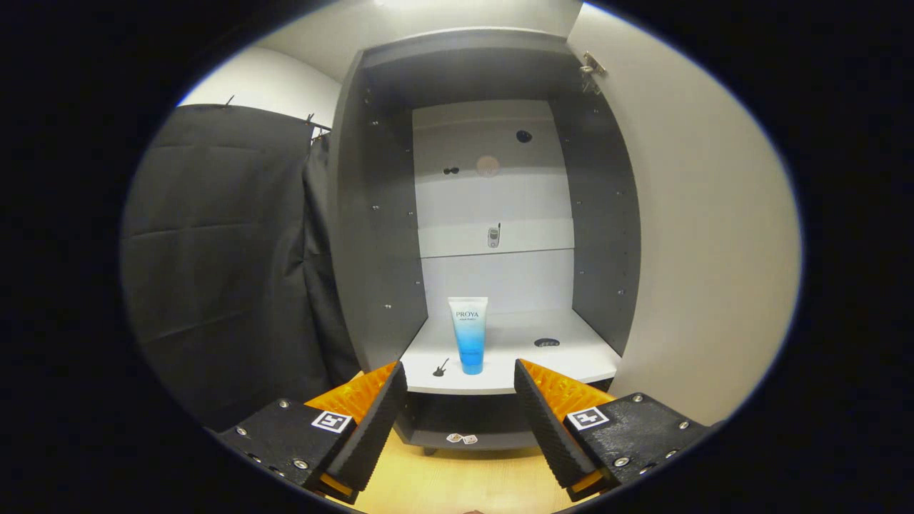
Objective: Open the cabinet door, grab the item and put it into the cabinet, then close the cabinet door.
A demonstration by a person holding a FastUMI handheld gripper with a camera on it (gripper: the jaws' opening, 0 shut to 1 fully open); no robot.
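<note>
Gripper (460, 400) is spread wide and empty, backed off from the cabinet (371, 235); tube (469, 334) stands upright on the shelf (571, 364) just beyond the fingers, door (700, 235) swung open right, so closing looks next.

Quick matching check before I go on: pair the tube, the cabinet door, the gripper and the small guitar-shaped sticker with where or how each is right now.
Things:
1. tube
2. cabinet door
3. gripper
4. guitar-shaped sticker

States:
A. swung open beside the cabinet
B. standing upright on the white shelf, beyond the fingers
C. lying flat near the shelf's front edge, beside the tube
D. fingers apart, holding nothing, just short of the shelf

Pairs: 1-B, 2-A, 3-D, 4-C
</note>
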